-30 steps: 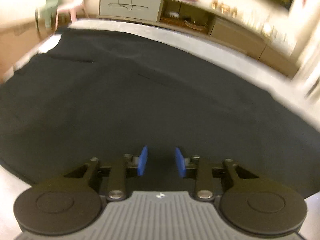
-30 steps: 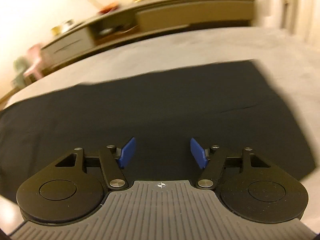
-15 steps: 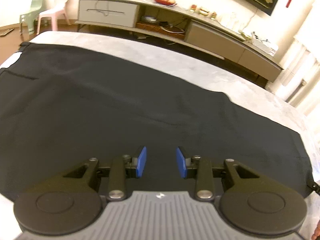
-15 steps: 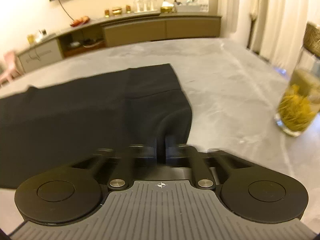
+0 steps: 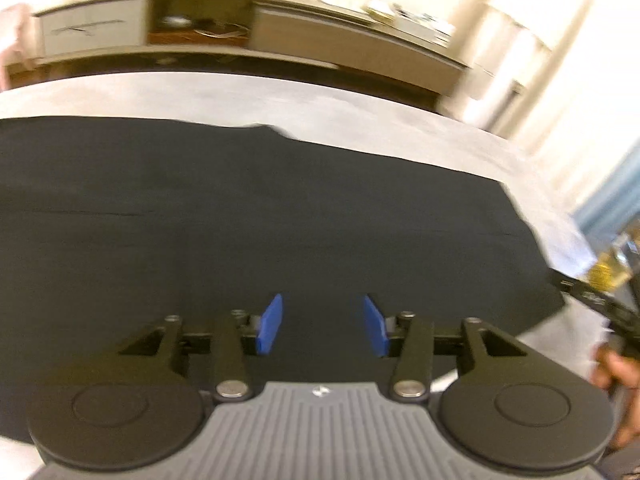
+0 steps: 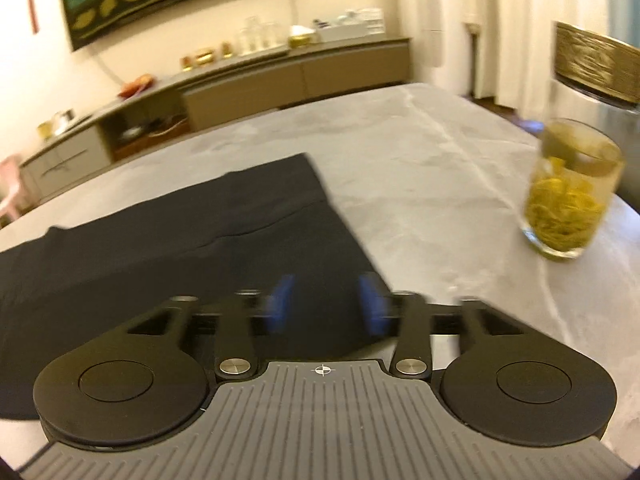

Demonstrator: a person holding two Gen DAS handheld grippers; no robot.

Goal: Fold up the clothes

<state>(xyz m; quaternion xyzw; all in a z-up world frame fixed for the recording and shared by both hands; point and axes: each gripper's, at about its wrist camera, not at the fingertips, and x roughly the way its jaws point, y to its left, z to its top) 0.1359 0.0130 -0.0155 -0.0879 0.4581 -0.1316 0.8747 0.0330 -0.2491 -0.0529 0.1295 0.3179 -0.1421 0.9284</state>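
A black garment point(image 5: 256, 216) lies flat across the grey table point(image 5: 200, 92). My left gripper point(image 5: 322, 326) is open and empty, just above the cloth near its front edge. In the right wrist view the garment point(image 6: 160, 232) ends at a right-hand edge. My right gripper point(image 6: 326, 306) is open over the garment's near right corner, its blue pads point(image 6: 280, 304) blurred by motion. The other gripper's black body point(image 5: 600, 304) and a hand show at the right edge of the left wrist view.
A glass of yellow-green tea point(image 6: 568, 196) stands on the table point(image 6: 420, 168) to the right of the garment. A dark lidded container point(image 6: 600, 64) is behind it. A long sideboard point(image 6: 240, 88) runs along the far wall.
My right gripper was shut on the garment's right edge half a second ago and is now open. My left gripper has swung right and opened wider.
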